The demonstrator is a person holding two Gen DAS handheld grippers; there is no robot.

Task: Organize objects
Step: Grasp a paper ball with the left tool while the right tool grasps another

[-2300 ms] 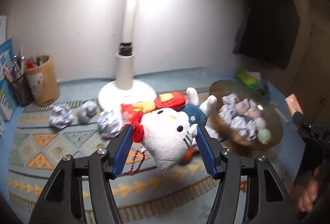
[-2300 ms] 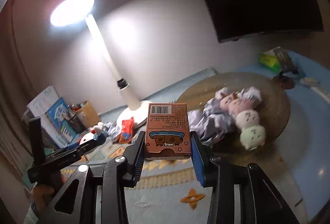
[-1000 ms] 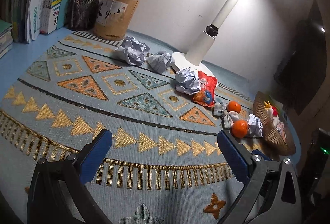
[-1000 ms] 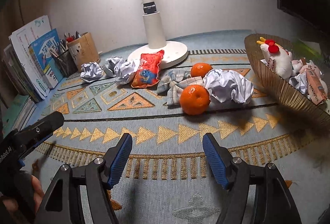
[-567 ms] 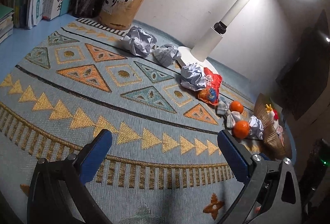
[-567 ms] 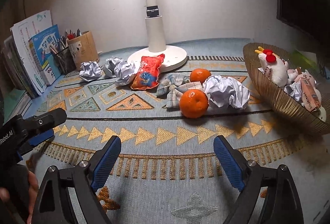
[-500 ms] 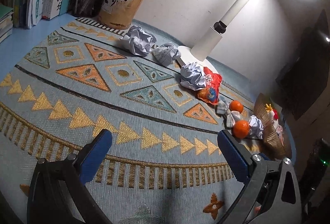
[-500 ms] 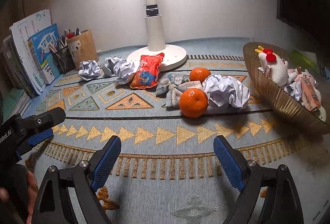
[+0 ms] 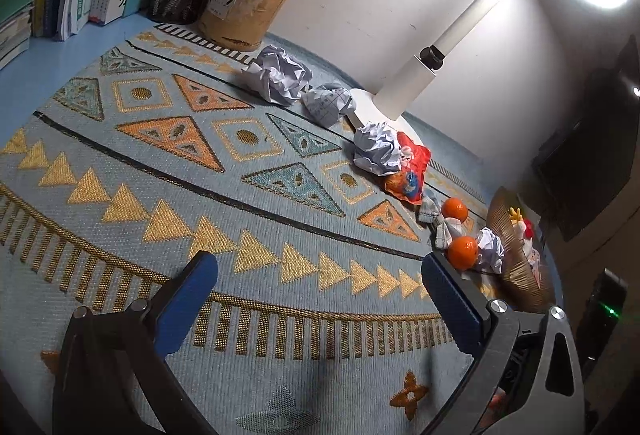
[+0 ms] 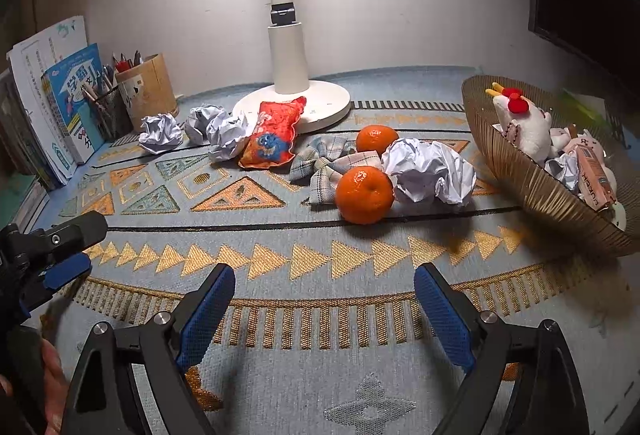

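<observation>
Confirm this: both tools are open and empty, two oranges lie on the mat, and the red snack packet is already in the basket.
Wrong on the packet. The right wrist view shows the red snack packet lying on the mat, against the lamp base, not in the basket. The rest stands.

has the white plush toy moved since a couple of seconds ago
Yes. The white plush toy now lies in the wicker basket, right of the lamp base; earlier the left hand-held gripper held it.
</observation>
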